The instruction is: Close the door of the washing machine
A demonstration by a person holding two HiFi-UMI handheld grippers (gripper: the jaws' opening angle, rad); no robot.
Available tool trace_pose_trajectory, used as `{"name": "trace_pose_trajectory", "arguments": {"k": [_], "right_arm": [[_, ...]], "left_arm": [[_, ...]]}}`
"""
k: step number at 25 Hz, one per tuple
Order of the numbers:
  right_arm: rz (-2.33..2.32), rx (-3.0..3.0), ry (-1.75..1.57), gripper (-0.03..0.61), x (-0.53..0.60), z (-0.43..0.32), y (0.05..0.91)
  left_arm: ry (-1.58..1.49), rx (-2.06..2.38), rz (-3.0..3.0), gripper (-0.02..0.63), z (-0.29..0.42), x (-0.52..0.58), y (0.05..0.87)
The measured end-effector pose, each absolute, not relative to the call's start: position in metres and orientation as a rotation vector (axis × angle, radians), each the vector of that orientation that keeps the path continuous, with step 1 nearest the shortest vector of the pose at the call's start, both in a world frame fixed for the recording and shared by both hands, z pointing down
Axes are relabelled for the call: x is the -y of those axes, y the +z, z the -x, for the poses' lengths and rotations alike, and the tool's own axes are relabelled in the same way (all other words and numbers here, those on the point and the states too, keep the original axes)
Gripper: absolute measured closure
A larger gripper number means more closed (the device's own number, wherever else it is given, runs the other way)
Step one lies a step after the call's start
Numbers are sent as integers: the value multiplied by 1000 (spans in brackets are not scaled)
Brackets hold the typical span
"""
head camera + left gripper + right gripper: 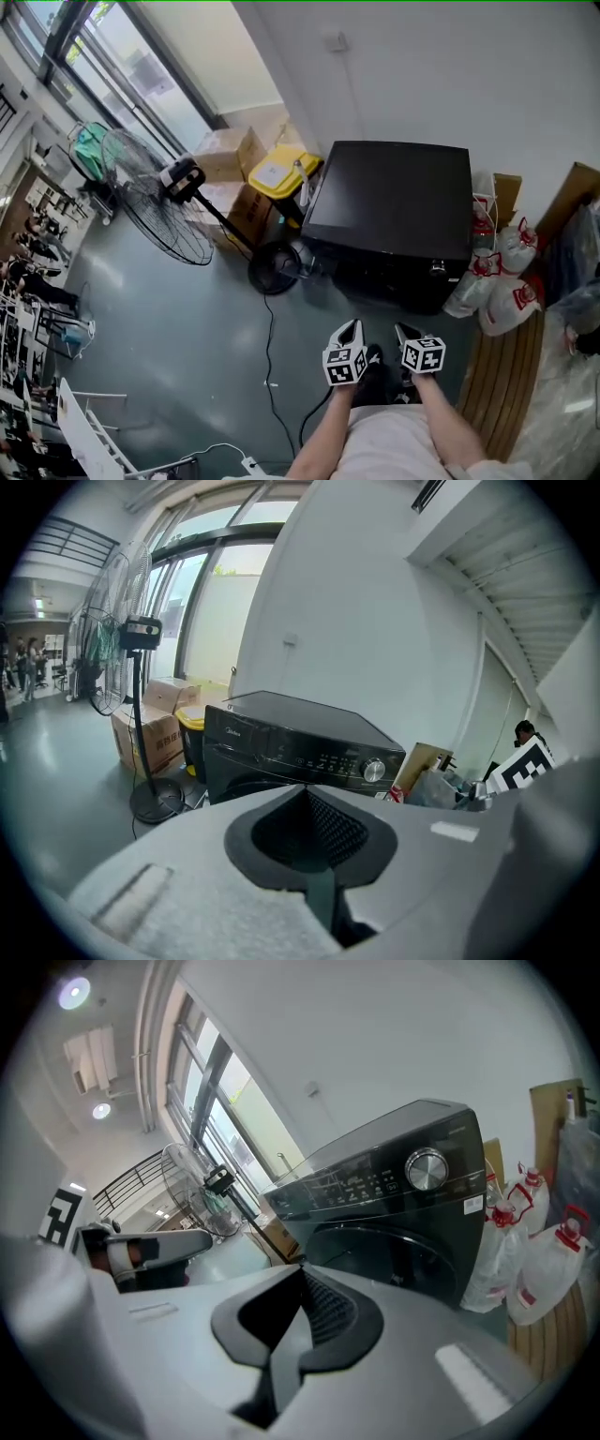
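The black front-loading washing machine (389, 220) stands against the white wall, its front towards me. In the right gripper view its round door (403, 1258) looks flush with the front, below the control panel and silver knob (427, 1168). My left gripper (352, 330) and right gripper (405, 333) hover side by side, a short way in front of the machine and not touching it. In the left gripper view the left gripper (305, 797) is shut with nothing between its jaws. The right gripper (302, 1277) is also shut and holds nothing.
A standing fan (155, 202) with a round base (274, 267) is left of the machine, with cardboard boxes (225, 155) and a yellow bin (278, 172) behind it. White bags (502, 272) and a slatted wooden board (506, 375) lie on the right. A cable (272, 375) crosses the floor.
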State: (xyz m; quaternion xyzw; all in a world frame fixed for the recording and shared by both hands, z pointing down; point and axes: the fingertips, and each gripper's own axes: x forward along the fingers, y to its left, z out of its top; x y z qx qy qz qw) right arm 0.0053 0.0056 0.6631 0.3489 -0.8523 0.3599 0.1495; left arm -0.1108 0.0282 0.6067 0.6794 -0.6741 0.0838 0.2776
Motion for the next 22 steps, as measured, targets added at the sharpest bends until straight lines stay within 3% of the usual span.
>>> {"name": "trace_pose_trajectory", "arguments": {"k": [22], "right_arm": [[-924, 2465, 913, 575, -30, -15, 654]], "left_arm": [[202, 1852, -1801, 609, 105, -61, 607]]}}
